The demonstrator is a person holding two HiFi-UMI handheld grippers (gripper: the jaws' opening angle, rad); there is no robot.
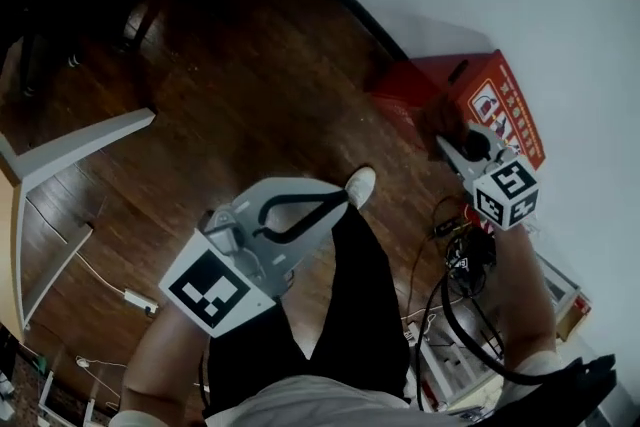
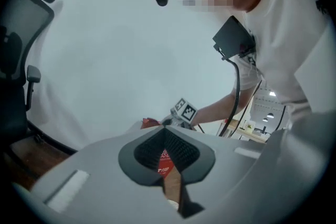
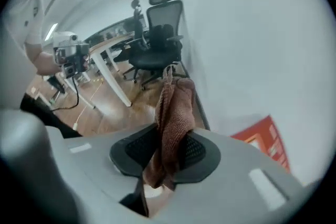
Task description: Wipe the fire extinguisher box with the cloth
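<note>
The red fire extinguisher box point(image 1: 480, 95) stands on the wooden floor against the white wall; its corner also shows in the right gripper view point(image 3: 265, 136). My right gripper point(image 1: 452, 143) is at the box's near face, shut on a brown cloth point(image 3: 170, 113) that sticks up between its pads. In the head view the cloth point(image 1: 440, 115) is a dark patch against the box. My left gripper point(image 1: 343, 199) hangs lower left, over the person's dark-clothed leg, shut and holding nothing point(image 2: 165, 131). It points toward the box point(image 2: 151, 123) and the right gripper's marker cube point(image 2: 185, 110).
A white desk leg point(image 1: 80, 145) slants across the left. Black cables point(image 1: 450, 255) lie on the floor under the right arm, and a power strip point(image 1: 138, 300) at lower left. A shoe point(image 1: 360, 185) rests by the left gripper. Office chairs point(image 3: 157, 44) stand farther along the wall.
</note>
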